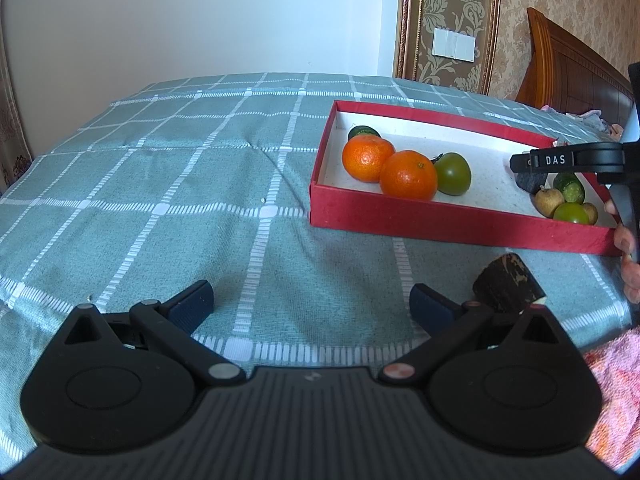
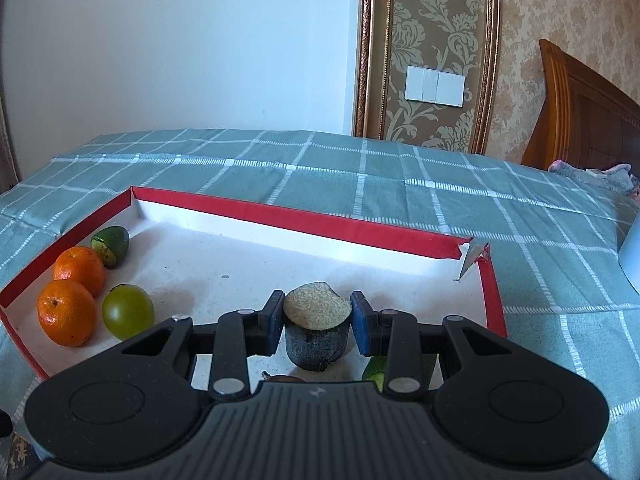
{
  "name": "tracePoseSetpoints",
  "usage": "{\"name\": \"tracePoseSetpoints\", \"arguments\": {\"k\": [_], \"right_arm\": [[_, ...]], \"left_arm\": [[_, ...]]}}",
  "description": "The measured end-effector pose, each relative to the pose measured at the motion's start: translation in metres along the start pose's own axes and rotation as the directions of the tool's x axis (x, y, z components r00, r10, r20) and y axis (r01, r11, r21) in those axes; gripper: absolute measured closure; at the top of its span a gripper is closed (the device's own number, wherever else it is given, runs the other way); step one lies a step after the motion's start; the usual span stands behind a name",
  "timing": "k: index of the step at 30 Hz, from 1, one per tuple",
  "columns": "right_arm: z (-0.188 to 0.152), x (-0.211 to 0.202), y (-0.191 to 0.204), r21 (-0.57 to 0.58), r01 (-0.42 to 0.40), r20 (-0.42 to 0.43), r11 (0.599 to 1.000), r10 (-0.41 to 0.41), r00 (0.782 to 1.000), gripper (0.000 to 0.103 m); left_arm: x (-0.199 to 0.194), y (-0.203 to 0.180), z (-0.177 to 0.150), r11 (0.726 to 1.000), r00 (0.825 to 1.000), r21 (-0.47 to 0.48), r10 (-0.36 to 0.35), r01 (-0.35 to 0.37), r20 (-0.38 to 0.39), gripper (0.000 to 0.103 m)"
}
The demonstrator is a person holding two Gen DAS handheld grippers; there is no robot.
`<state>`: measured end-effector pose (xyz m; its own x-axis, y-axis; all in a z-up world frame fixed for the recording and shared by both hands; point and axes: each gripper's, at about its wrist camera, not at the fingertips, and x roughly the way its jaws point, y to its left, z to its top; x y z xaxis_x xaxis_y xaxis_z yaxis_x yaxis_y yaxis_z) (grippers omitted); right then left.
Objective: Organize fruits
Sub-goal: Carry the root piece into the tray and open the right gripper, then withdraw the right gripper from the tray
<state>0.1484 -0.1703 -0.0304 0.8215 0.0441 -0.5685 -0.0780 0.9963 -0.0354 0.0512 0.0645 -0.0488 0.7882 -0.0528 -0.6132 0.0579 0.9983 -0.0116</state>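
Note:
A red box (image 1: 440, 222) with a white inside lies on the bed; it also shows in the right wrist view (image 2: 304, 220). In its left part lie two oranges (image 1: 368, 158) (image 2: 66, 318), a green tomato (image 1: 452, 174) (image 2: 128, 312) and a dark green fruit (image 1: 362, 132) (image 2: 110, 246). My right gripper (image 2: 318, 322) is shut on a dark cut fruit piece (image 2: 316, 328) and holds it over the box's right part; it also shows in the left wrist view (image 1: 530, 178). My left gripper (image 1: 310, 306) is open and empty above the cloth. Another dark piece (image 1: 506, 288) lies on the cloth by its right finger.
Small green and brown fruits (image 1: 568, 200) sit in the box's right corner. The bed has a green checked cloth (image 1: 180, 184). A pink towel (image 1: 616, 384) lies at the right. A wooden headboard (image 1: 572, 68) and a wall stand behind.

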Motion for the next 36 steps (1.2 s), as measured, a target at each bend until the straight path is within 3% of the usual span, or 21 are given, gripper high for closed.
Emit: {"name": "tracePoseSetpoints", "arguments": {"k": [11,13,20,24,29,36], "right_arm": [[0.002,-0.003,-0.004,0.019,-0.019,0.002,1.0,0.019,1.0,0.067],[0.002,-0.005,-0.003,0.011,-0.015,0.007,1.0,0.015,1.0,0.06],[0.0,-0.008,-0.004,0.011,-0.007,0.013,1.0,0.007,1.0,0.057],[-0.001,-0.022,-0.011,0.036,-0.007,0.054,0.999,0.005,0.999,0.037],[-0.002,-0.029,-0.013,0.023,0.015,0.072,1.0,-0.017,0.997,0.036],[-0.01,-0.063,-0.027,0.078,-0.061,0.117,0.995,0.052,0.992,0.034]], "left_arm": [[0.0,0.0,0.0,1.0,1.0,0.001,0.001,-0.001,0.0,0.0],[0.0,0.0,0.0,1.0,1.0,0.001,0.001,-0.001,0.0,0.0],[0.0,0.0,0.0,1.0,1.0,0.0,0.0,0.0,0.0,0.0],[0.0,0.0,0.0,1.0,1.0,0.0,0.0,0.0,0.0,0.0],[0.0,0.0,0.0,1.0,1.0,-0.001,-0.001,0.001,0.0,0.0],[0.0,0.0,0.0,1.0,1.0,0.0,0.0,0.0,0.0,0.0]]}}
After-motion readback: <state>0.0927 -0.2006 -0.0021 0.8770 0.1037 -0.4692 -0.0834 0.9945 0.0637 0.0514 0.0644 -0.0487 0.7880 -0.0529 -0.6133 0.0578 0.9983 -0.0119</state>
